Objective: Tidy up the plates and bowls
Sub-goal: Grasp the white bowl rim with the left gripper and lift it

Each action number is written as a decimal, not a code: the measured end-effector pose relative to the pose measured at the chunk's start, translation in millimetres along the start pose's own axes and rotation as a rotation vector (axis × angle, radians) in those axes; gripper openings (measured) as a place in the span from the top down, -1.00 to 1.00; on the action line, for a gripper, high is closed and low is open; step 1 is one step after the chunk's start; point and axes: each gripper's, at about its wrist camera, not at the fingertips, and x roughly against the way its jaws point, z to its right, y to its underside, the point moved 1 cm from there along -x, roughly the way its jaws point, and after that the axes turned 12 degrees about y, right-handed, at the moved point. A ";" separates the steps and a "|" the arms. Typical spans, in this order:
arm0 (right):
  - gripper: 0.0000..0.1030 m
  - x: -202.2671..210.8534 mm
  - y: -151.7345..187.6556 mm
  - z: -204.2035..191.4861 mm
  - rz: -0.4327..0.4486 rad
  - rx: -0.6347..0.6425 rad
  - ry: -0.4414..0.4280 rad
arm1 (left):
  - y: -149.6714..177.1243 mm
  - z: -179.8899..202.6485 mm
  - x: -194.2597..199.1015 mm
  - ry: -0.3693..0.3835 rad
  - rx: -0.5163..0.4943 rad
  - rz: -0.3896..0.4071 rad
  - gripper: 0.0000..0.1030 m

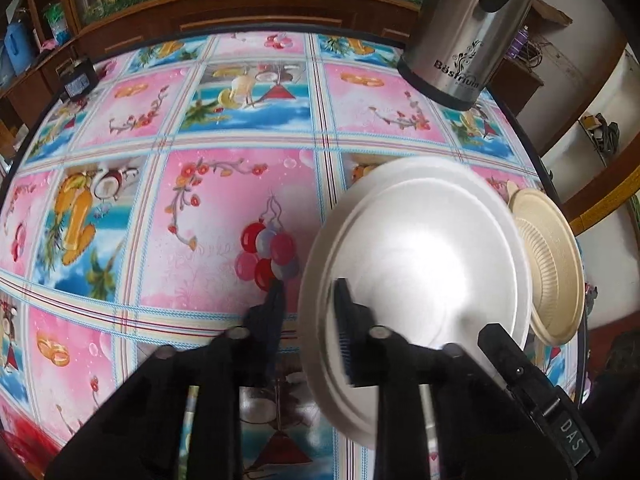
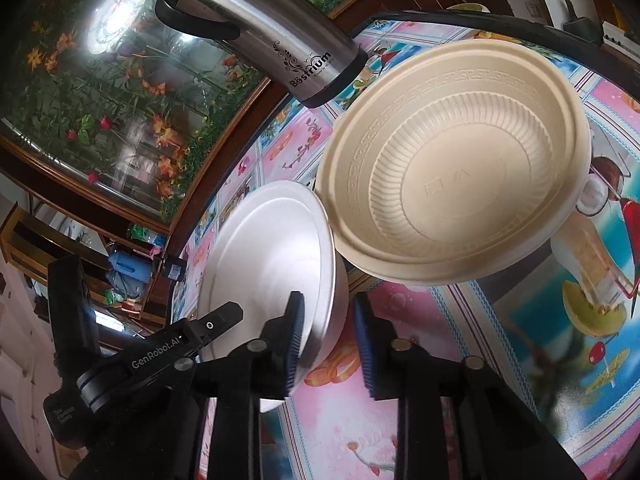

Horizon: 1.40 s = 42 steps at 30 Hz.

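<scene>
A white plate (image 1: 420, 256) is held off the table, its left rim between the fingers of my left gripper (image 1: 308, 300), which is shut on it. The same plate shows in the right wrist view (image 2: 272, 256), with the left gripper (image 2: 224, 320) at its lower left. A cream ribbed bowl (image 2: 452, 176) lies tilted on the table beside the plate; it also shows at the right edge of the left wrist view (image 1: 552, 264). My right gripper (image 2: 330, 336) is open, its left pad at the plate's lower rim, holding nothing.
A steel thermos jug (image 1: 468, 28) stands at the back of the table, also in the right wrist view (image 2: 276, 36). The flowered tablecloth (image 1: 200, 208) covers the round table. A wooden cabinet (image 1: 240, 4) with a glass front stands behind. A small dark box (image 1: 78, 80) lies at the far left edge.
</scene>
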 end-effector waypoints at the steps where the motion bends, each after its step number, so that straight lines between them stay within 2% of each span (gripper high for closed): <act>1: 0.73 -1.0 0.2 0.1 -0.006 0.000 -0.006 | 0.7 -0.5 -0.4 0.008 0.004 -0.002 0.71; 4: 0.77 -0.5 1.2 -0.5 -0.003 0.004 -0.001 | 1.6 2.1 1.8 0.014 -0.003 0.001 0.79; 12: 0.82 2.5 2.9 1.3 -0.023 -0.007 -0.025 | 12.4 2.2 17.5 0.001 -0.016 0.022 0.81; 19: 0.83 18.9 14.2 -4.2 -0.024 0.006 -0.064 | 37.4 0.0 47.0 -0.020 -0.039 0.079 0.81; 26: 0.84 50.0 46.6 -11.7 0.008 0.068 -0.085 | 69.8 -2.3 88.6 -0.033 -0.061 0.166 0.81; 34: 0.84 91.3 81.5 -22.1 0.034 0.137 -0.108 | 105.3 -7.0 130.7 -0.014 -0.069 0.235 0.81; 42: 0.84 139.6 111.1 -32.1 0.090 0.200 -0.131 | 146.3 -5.4 183.2 -0.013 -0.110 0.348 0.81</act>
